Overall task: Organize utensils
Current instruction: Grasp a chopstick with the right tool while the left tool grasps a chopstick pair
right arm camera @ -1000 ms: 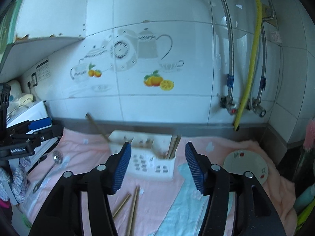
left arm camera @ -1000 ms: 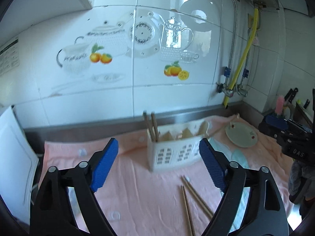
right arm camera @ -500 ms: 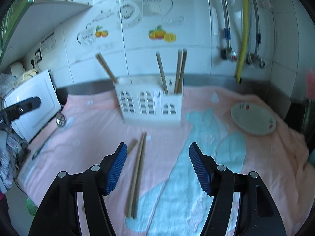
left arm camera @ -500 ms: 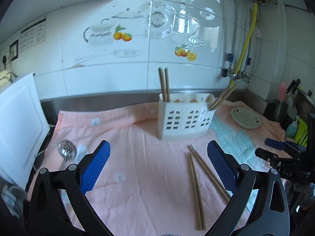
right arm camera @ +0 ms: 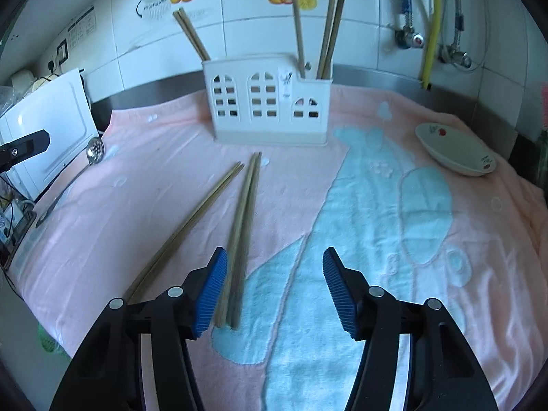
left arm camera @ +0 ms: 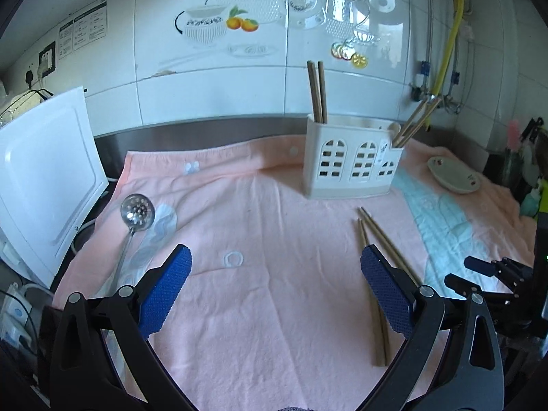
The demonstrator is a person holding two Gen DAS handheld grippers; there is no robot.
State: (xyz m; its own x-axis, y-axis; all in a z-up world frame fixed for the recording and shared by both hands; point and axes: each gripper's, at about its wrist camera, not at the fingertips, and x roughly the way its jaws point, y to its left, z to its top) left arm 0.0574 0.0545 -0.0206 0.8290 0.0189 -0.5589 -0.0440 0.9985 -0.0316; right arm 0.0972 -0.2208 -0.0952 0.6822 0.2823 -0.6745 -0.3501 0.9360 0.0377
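1. Looking along the left gripper point(left arm camera: 275, 291), the view has dropped from the tiled wall to the pink towel point(left arm camera: 260, 308) on the bench within the last second, so the loose utensils are now in sight for picking. Its jaws stand wide apart, empty. One white utensil holder point(left arm camera: 352, 157) stands upright near the wall, with two chopsticks at its left end and at least two leaning at its right. Two loose pairs of chopsticks point(left arm camera: 373, 250) lie in front of it, and one slotted spoon point(left arm camera: 137, 210) lies far left. One small dish point(left arm camera: 452, 174) sits right.

2. Over the right gripper point(right arm camera: 274, 287), the camera has likewise tipped down and closed on the nearer chopstick pair point(right arm camera: 241, 226), just beside its left finger; probably its next pick. Jaws apart, empty.
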